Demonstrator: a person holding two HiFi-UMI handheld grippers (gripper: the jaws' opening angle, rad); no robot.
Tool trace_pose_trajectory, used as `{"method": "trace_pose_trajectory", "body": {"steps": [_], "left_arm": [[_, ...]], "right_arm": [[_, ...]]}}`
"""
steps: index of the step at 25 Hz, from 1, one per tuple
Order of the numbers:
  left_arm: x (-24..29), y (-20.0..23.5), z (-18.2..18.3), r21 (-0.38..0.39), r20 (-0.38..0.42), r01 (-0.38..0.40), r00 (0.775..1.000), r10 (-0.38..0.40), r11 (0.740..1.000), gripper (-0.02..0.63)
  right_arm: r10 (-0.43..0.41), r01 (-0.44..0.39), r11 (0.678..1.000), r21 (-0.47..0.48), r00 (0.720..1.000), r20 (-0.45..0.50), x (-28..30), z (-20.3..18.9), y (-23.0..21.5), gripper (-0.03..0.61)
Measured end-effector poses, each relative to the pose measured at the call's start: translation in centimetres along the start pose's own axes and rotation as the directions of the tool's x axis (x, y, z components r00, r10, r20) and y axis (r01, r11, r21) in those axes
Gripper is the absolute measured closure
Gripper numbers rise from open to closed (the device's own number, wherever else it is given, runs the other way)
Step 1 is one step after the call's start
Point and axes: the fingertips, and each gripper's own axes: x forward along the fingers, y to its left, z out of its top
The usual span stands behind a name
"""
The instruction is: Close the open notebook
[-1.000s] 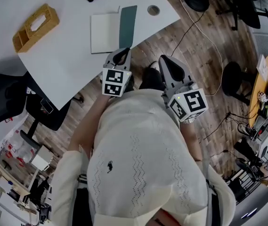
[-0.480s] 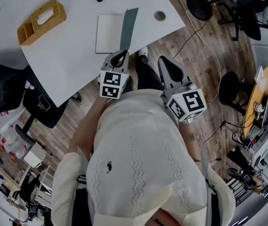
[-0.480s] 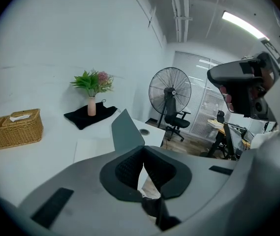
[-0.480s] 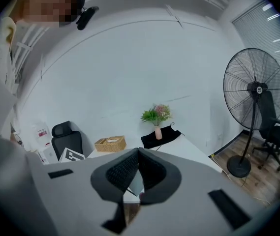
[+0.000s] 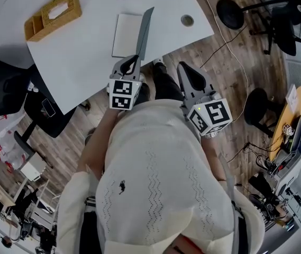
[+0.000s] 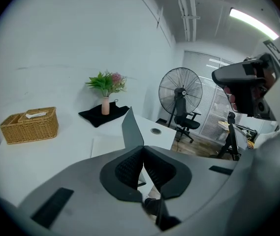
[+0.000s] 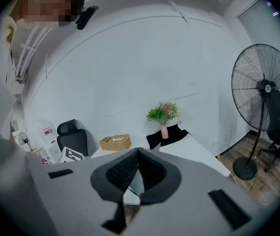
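The open notebook [image 5: 125, 35] lies on the white table [image 5: 81, 52], its white page flat and its dark green cover [image 5: 144, 32] standing almost upright. My left gripper [image 5: 133, 64] is shut and empty, its tips just short of the notebook's near edge. In the left gripper view the cover [image 6: 131, 129] rises right behind the closed jaws of that gripper [image 6: 142, 150]. My right gripper [image 5: 187, 71] hangs over the wooden floor beside the table's edge, also shut and empty. In its own view the right gripper [image 7: 138, 152] points at the table from the side.
A wicker basket [image 5: 52, 16] sits at the table's far left, a black cloth [image 6: 103, 115] with a vase of flowers [image 6: 106, 88] at the back. A cable grommet [image 5: 187, 20] lies right of the notebook. An office chair [image 5: 2, 91], stools [image 5: 258, 103] and a fan [image 6: 180, 92] surround the table.
In the head view the table and notebook have shifted up and right. The left gripper's tips now lie closer to the notebook's near edge. Both grippers stay shut.
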Motion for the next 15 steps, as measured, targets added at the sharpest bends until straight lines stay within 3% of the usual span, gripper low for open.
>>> {"method": "trace_pose_trajectory", "body": {"steps": [15], "left_arm": [[-0.6,4.0,-2.0,-0.047,-0.035,-0.136,0.990,0.134,0.990,0.597]], "right_arm": [[0.041,-0.041,0.999,-0.010,0.999,-0.031,1.5,-0.6,1.0,0.577]]}}
